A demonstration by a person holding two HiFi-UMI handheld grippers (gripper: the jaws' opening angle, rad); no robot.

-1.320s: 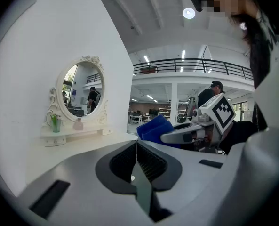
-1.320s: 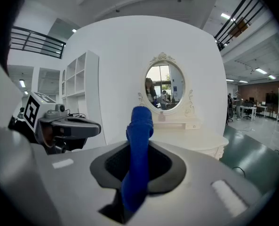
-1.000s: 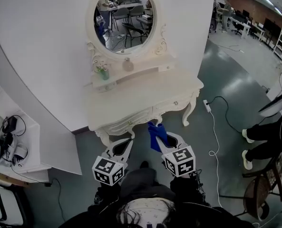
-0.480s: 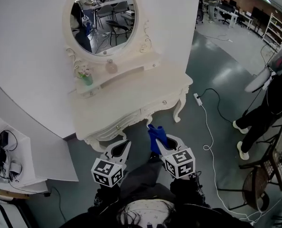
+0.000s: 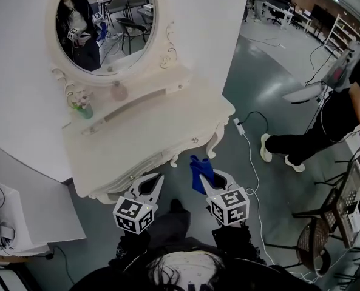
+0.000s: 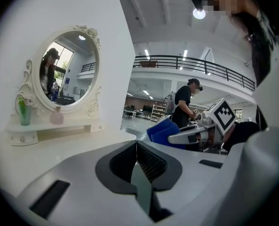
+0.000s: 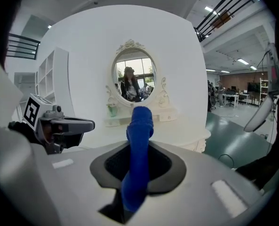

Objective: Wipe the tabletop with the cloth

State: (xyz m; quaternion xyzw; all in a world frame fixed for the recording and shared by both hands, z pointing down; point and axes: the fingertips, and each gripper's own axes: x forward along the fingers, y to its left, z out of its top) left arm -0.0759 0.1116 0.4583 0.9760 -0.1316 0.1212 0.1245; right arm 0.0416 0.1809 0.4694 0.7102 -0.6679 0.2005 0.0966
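My right gripper (image 5: 205, 178) is clamped shut on the blue cloth (image 5: 198, 171). In the right gripper view the cloth (image 7: 139, 136) fills the gap between the jaws and sticks out past the tips as 1 bunched roll, its long axis running straight along the jaws. My left gripper (image 5: 153, 184) has its jaws closed tip to tip with nothing in them (the left gripper view shows only floor through the slit behind the tips).

The cloth is not on the tabletop (image 5: 149, 131) yet. In the head view it hangs over the floor, just off the table's carved front edge, near the right-hand end of it.

Key relation: the tabletop lies ahead of the right gripper and mostly to its left. Its long axis runs from lower left to upper right in the head view, so it crosses the line of my jaws. The right gripper is the 1 that counts here, since it has the cloth. The left sits beside it, close to the middle of the front edge, and is idle.

My read is that wiping has not started. The next move needs the right gripper to go forward and up over the edge, then bring the cloth down flat on the top near the right end before sweeping left. I'd keep clear of the small green bottle (image 5: 84, 110) on the back shelf.
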